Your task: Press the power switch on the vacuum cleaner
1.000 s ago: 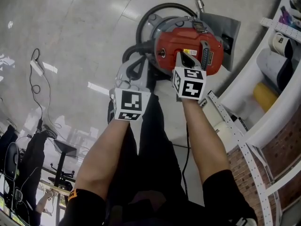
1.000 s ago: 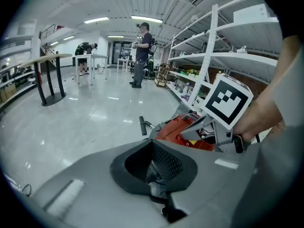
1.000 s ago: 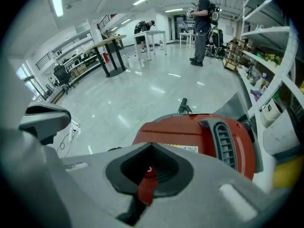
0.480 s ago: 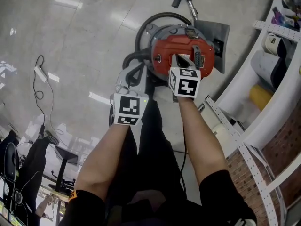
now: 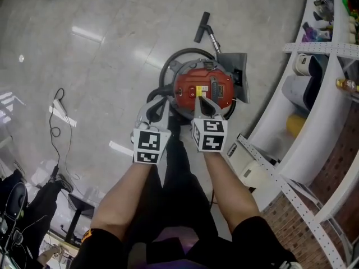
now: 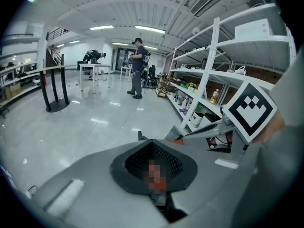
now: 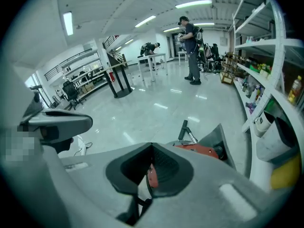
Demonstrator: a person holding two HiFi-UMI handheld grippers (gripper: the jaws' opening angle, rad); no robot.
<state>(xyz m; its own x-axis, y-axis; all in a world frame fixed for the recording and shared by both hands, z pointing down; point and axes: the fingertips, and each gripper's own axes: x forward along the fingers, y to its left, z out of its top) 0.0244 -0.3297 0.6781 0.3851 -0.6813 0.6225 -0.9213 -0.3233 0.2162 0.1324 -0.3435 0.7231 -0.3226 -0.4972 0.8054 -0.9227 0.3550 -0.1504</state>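
Floor (image 5: 101,55): glossy grey, taking up most of the head view. White shelving (image 5: 305,150) runs along the right side, with assorted items stored on it that are too small to name.

Vacuum cleaner (image 5: 210,86) is seen standing on the floor just beside the shelving, directly ahead of both grippers. It has a red top and a grey body, with a black hose (image 5: 168,72) looped around its far side. A wand (image 5: 203,27) lies on the floor beyond it. Small controls are visible on the red top, but the power switch cannot be singled out.

Right gripper (image 5: 202,101) is held with its tips over the near edge of the red top. Its jaws are closed tip to tip (image 7: 152,145) and nothing is gripped. In the right gripper view the vacuum cleaner (image 7: 202,150) is seen beyond and below the tips, so contact cannot be confirmed.

Left gripper (image 5: 159,102) is held just left of the vacuum cleaner, near the hose. Its jaws are likewise brought together (image 6: 153,141) with nothing between them.

A white power strip with cable (image 5: 56,114) lies on the floor well to the left. People (image 6: 137,65) are seen standing far back in the hall.
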